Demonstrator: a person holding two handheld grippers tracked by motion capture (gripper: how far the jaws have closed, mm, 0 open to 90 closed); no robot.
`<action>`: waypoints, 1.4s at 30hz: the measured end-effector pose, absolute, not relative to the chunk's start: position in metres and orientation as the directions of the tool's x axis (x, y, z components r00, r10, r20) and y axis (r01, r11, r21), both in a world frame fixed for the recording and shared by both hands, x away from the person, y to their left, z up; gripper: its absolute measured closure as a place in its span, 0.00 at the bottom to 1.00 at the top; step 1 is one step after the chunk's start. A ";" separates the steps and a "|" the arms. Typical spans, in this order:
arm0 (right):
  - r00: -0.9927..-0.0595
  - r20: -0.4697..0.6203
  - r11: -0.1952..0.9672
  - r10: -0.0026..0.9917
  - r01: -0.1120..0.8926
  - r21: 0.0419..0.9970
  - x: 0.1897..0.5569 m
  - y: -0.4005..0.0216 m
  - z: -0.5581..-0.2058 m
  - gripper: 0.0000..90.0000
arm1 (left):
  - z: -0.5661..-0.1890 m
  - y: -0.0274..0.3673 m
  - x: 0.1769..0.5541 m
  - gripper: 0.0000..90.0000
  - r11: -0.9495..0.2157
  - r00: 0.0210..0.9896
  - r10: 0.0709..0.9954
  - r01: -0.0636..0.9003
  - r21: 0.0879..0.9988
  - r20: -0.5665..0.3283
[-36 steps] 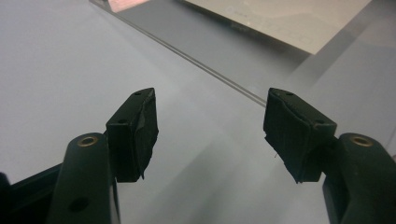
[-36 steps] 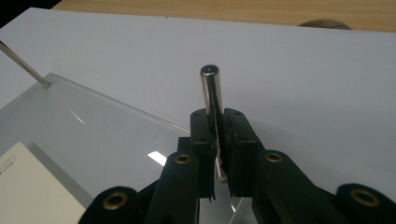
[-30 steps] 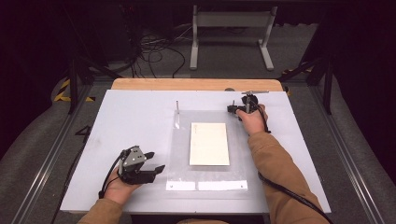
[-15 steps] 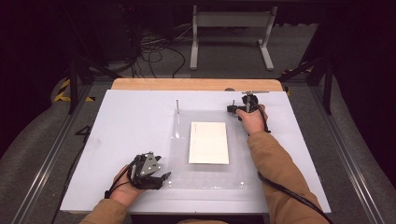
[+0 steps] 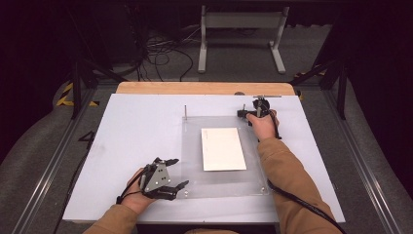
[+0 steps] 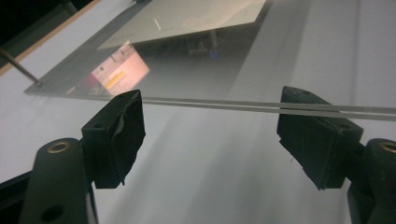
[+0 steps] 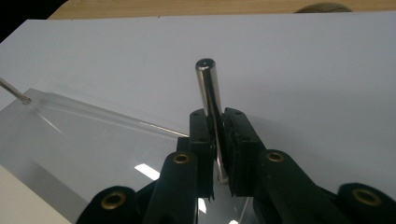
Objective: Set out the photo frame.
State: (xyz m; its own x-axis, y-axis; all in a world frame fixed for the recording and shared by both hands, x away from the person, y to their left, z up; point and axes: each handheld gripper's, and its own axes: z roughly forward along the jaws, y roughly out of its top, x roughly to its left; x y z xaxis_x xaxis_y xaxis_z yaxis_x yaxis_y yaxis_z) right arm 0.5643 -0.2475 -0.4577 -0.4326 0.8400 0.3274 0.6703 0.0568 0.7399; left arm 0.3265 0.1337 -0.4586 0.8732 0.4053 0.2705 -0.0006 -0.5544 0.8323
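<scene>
The right gripper [image 7: 217, 154] was clenched on a steel pin [image 7: 211, 100] at the clear sheet's [image 5: 195, 146] one-o'clock corner. The left gripper [image 6: 210, 135] stood released at seven o'clock — jaws straddling the sheet's edge, a white card [image 5: 222, 148] lying mid-sheet.

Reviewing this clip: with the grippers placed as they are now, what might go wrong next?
1. The right gripper is clamped on an upright metal pin at the clear sheet's far corner; a sideways pull might tilt the pin or shift the sheet.
2. The left gripper is open at the sheet's thin near edge; a close there might slip off.
3. Lifting that edge might slide the white paper lying on the sheet.
</scene>
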 end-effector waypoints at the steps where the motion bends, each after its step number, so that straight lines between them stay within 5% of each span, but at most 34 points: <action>1: -0.431 0.329 0.054 0.840 0.671 0.740 0.564 -0.248 -0.458 0.91 | -0.458 0.132 0.326 0.25 -0.552 0.876 0.397 -0.009 0.834 0.272; 13: -0.405 0.332 0.035 0.852 0.677 0.735 0.563 -0.246 -0.457 0.91 | -0.457 0.123 0.325 0.24 -0.550 0.852 0.399 -0.072 0.832 0.338; 23: -0.398 0.339 0.027 0.853 0.681 0.732 0.563 -0.246 -0.457 0.91 | -0.459 0.118 0.325 0.37 -0.536 0.829 0.377 -0.169 0.827 0.413; 32: -0.401 0.345 0.025 0.849 0.683 0.730 0.563 -0.246 -0.456 0.90 | -0.449 0.122 0.327 0.51 -0.497 0.831 0.406 -0.149 0.855 0.381; 42: -0.443 0.336 -0.002 0.831 0.602 0.798 0.543 -0.272 -0.453 0.64 | -0.440 0.127 0.331 0.56 -0.453 0.832 0.441 -0.117 0.884 0.337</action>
State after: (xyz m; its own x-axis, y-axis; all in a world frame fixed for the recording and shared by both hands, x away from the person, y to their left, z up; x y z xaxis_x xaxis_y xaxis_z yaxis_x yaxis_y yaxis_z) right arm 0.5434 -0.2719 -0.4530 -0.4430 0.8311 0.3361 0.6022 -0.0019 0.7984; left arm 0.3307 0.1266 -0.4404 0.8319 0.4411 0.3368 -0.1173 -0.4533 0.8836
